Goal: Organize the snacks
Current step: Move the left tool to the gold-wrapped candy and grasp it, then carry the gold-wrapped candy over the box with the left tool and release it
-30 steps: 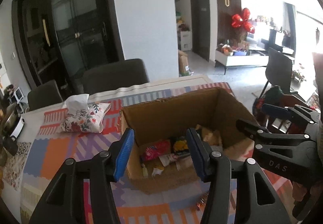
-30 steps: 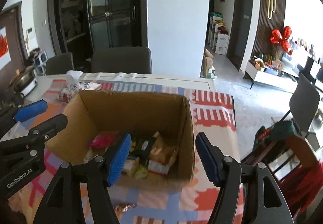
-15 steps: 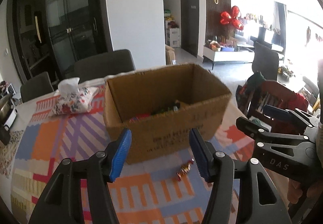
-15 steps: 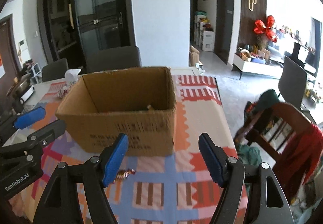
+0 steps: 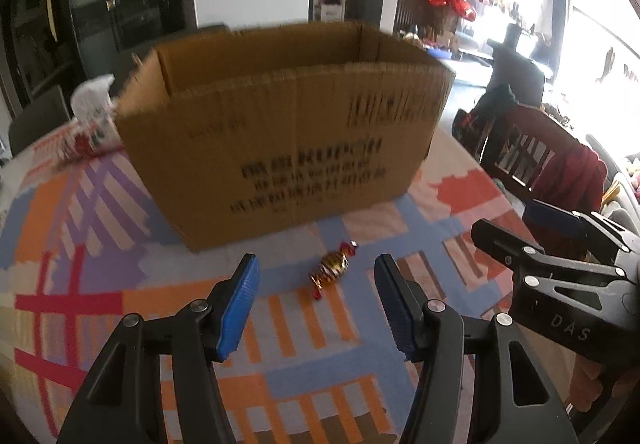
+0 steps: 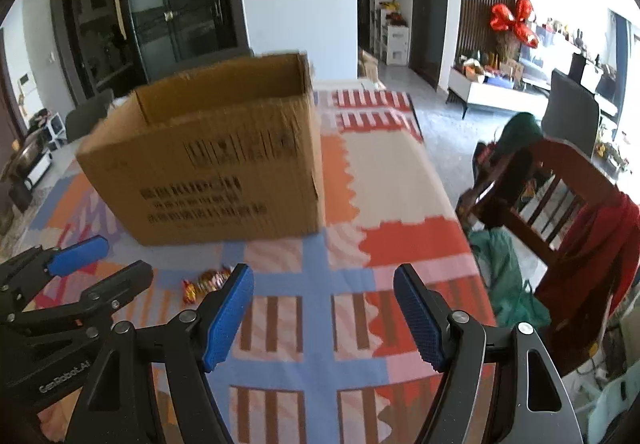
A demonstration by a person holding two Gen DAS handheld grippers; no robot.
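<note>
Gold-red candy (image 5: pixel 330 271) ahead of left gripper (image 5: pixel 316 304)

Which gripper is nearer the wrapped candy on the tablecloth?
Left. The left gripper has the wrapped candy just ahead between its open fingers; the right gripper sits off to the candy's right.

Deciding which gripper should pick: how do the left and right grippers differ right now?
The left gripper has the wrapped candy lined up just ahead between its open jaws; the right gripper frames only tablecloth, the candy off to its left. Both are empty, pointing toward the cardboard box.
</note>
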